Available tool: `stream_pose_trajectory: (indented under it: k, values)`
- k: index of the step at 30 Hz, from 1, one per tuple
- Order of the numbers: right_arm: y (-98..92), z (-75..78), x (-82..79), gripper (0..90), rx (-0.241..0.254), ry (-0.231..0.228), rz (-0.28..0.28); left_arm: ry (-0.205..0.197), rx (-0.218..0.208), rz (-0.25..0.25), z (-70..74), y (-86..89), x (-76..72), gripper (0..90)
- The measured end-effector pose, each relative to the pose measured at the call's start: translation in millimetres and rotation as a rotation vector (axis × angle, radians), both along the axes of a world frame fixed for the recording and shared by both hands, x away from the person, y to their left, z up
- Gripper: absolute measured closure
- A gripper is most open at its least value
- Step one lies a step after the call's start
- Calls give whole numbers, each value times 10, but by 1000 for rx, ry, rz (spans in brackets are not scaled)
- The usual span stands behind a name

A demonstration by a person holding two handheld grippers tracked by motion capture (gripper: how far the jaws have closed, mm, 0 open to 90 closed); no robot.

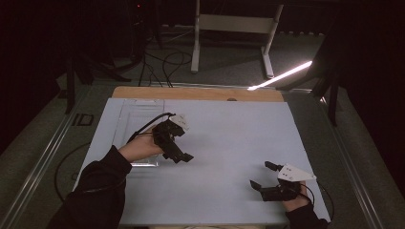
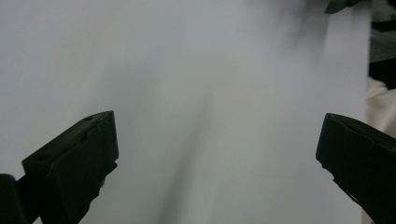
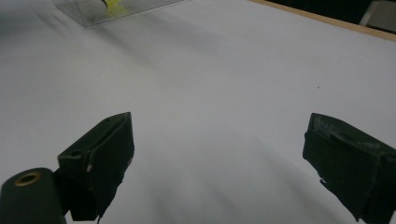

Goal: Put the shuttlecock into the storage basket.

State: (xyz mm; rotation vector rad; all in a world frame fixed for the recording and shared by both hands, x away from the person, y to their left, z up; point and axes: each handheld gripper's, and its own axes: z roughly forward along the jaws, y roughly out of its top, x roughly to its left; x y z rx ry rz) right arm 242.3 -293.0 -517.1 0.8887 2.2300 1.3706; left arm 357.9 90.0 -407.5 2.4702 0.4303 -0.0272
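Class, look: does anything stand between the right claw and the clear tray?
Between the right claw and the clear tray the white mat is bare; only the left claw, open at the tray's right edge, stands on that side.

A clear plastic tray lies flat on the pale sheet covering the table, at the far left part of it — shallow, rectangular, see-through, its long sides running away from the person. Its near end sits under the person's left hand, and its far end reaches close to the strip of bare wood at the table's far edge. In the right gripper view a corner of the tray shows at the top, with something small and yellow inside — too little visible to identify.
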Motion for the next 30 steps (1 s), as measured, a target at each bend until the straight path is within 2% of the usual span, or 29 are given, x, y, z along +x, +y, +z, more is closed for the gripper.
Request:
stream_pose_trajectory:
  k: [4, 5, 8, 11, 16, 20, 21, 22, 23, 25, 28, 30]
  values:
    - [-3, 1, 0, 88, 1, 3, 0, 4, -26, -12, -47, -66, -29, 0]
    - [-3, 2, -1, 88, 1, 2, 0, 6, -43, -24, -78, -109, -52, 0]
    - [-4, 4, -3, 88, 4, 3, -1, 3, -52, -30, -111, -151, -79, 0]
    - [-7, 5, -4, 88, 5, 2, -2, 5, -88, -44, -177, -216, -129, 0]
    - [-8, 6, -5, 88, 4, 2, -1, 5, -104, -67, -268, -284, -205, 0]
    - [-3, 4, -6, 88, 3, 2, -1, -10, -134, -68, -317, -303, -244, 0]
    - [-3, 2, -2, 88, 1, -1, 1, -17, -157, -64, -349, -312, -265, 0]
    - [-3, 2, -2, 88, 1, -1, 1, -17, -157, -64, -349, -312, -265, 0]
    - [-3, 5, -5, 88, 3, -1, 0, -11, -184, -65, -372, -311, -281, 0]
    - [-5, 8, -7, 88, 2, 0, 0, -4, -210, -61, -402, -306, -305, 0]
    - [-8, 9, -7, 88, 2, -1, 1, 12, -224, -67, -443, -294, -328, 0]
    - [-7, 9, -8, 88, 2, 0, 0, 17, -224, -71, -518, -265, -369, 0]
